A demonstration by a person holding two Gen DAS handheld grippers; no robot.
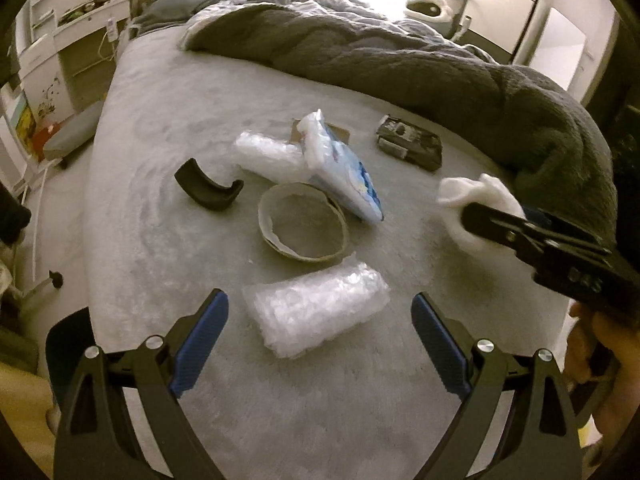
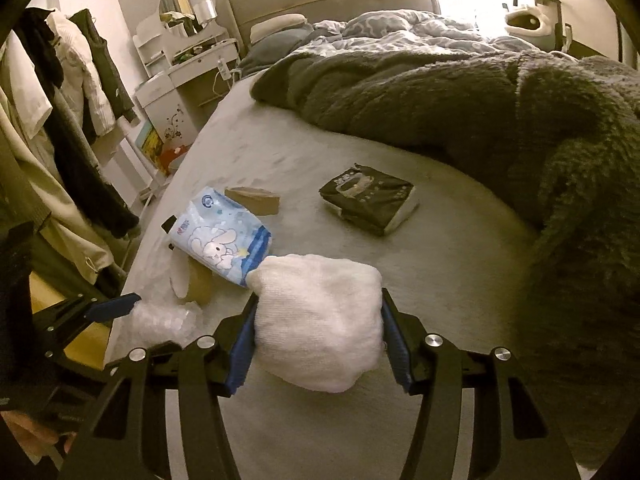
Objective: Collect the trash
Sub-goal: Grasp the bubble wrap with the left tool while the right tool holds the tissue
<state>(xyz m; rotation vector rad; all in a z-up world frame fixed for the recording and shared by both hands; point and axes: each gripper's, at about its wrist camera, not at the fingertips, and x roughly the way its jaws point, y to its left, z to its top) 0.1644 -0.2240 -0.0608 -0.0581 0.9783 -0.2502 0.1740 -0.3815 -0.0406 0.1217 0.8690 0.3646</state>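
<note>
My left gripper (image 1: 319,312) is open above a roll of bubble wrap (image 1: 316,312) on the grey bed (image 1: 160,128). Beyond it lie a cardboard tape ring (image 1: 304,222), a curved black piece (image 1: 208,188), a second bubble wrap roll (image 1: 266,156), a blue and white wipes pack (image 1: 344,168) and a black packet (image 1: 410,142). My right gripper (image 2: 318,332) is shut on a white crumpled wad (image 2: 320,320), held above the bed; it also shows in the left wrist view (image 1: 476,208). The wipes pack (image 2: 222,238) and black packet (image 2: 370,200) show in the right wrist view.
A dark fluffy blanket (image 1: 420,64) covers the right and far part of the bed. A brown cardboard piece (image 2: 254,200) lies behind the wipes pack. A dressing table with a mirror (image 2: 188,20) and hanging clothes (image 2: 72,120) stand left of the bed.
</note>
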